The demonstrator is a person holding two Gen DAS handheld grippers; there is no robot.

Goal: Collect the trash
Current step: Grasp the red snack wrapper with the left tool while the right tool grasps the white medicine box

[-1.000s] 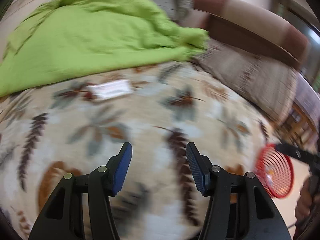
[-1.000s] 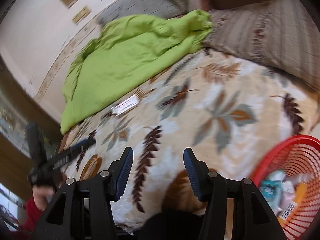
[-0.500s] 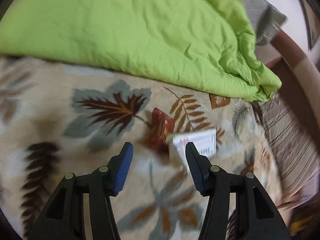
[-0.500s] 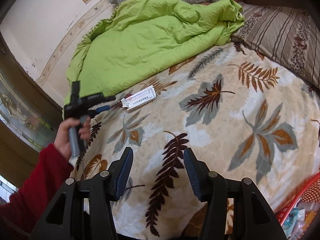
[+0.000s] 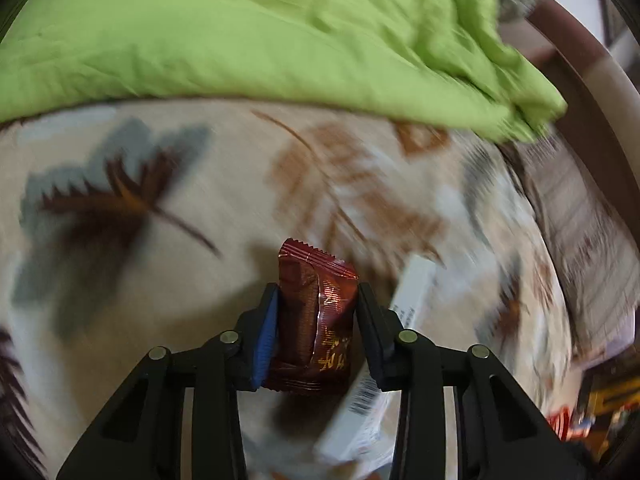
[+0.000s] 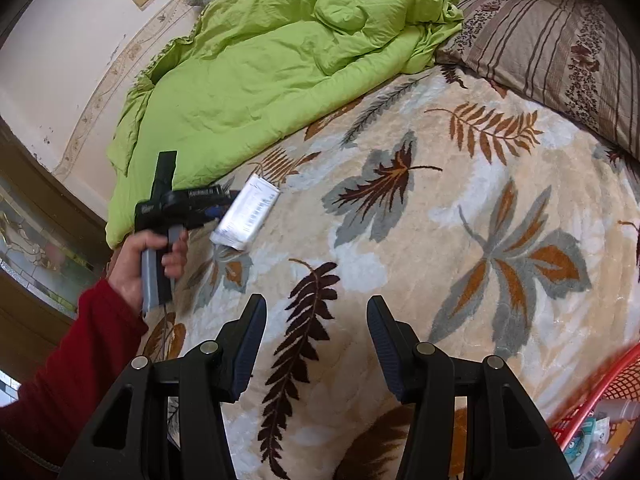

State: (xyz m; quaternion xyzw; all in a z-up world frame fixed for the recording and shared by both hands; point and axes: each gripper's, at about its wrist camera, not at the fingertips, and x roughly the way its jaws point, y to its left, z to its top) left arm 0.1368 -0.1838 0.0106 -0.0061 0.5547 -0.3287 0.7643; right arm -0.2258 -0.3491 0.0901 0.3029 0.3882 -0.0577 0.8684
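A dark red snack wrapper [image 5: 314,320] with gold print stands upright between the blue-padded fingers of my left gripper [image 5: 318,293], which is shut on it just above the leaf-patterned blanket [image 5: 168,280]. A white barcoded box [image 5: 406,308] lies right beside it, touching the right finger. In the right wrist view, a hand in a red sleeve holds the left gripper [image 6: 218,208] against the white box [image 6: 246,212]; the wrapper is hidden there. My right gripper [image 6: 317,306] hangs open and empty over the blanket [image 6: 400,260], well short of the box.
A crumpled green duvet [image 6: 260,68] covers the bed's far side, just behind the box. A striped brown pillow [image 6: 552,52] lies at the right. A red mesh basket [image 6: 600,392] holding several wrappers sits at the lower right edge.
My left gripper has moved forward over the red wrapper and shut on it. The white box has shifted against its right finger. My right gripper has stayed open and almost still.
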